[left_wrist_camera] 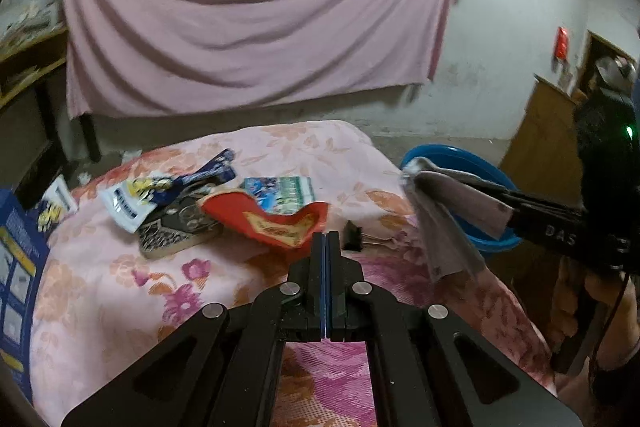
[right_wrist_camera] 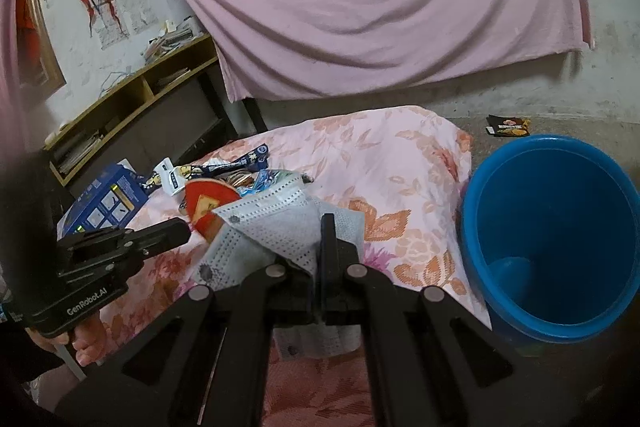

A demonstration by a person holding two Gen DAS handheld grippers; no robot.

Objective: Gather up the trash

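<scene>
My right gripper (right_wrist_camera: 326, 223) is shut on a grey face mask (right_wrist_camera: 276, 231) and holds it above the floral table cover, left of the blue bucket (right_wrist_camera: 552, 235). In the left wrist view the mask (left_wrist_camera: 444, 219) hangs from the right gripper (left_wrist_camera: 416, 173) in front of the bucket (left_wrist_camera: 456, 157). My left gripper (left_wrist_camera: 326, 239) is shut and empty, just short of a red wrapper (left_wrist_camera: 272, 219). Beyond it lie a green-blue packet (left_wrist_camera: 280, 189), a dark patterned packet (left_wrist_camera: 180, 227), a white and yellow wrapper (left_wrist_camera: 132, 199) and a blue wrapper (left_wrist_camera: 216, 167).
A black binder clip (left_wrist_camera: 354, 235) lies right of my left fingertips. A blue box (right_wrist_camera: 108, 199) stands at the table's left edge. A dark snack wrapper (right_wrist_camera: 508, 126) lies on the floor behind the bucket. Shelves (right_wrist_camera: 132, 99) stand at the left wall.
</scene>
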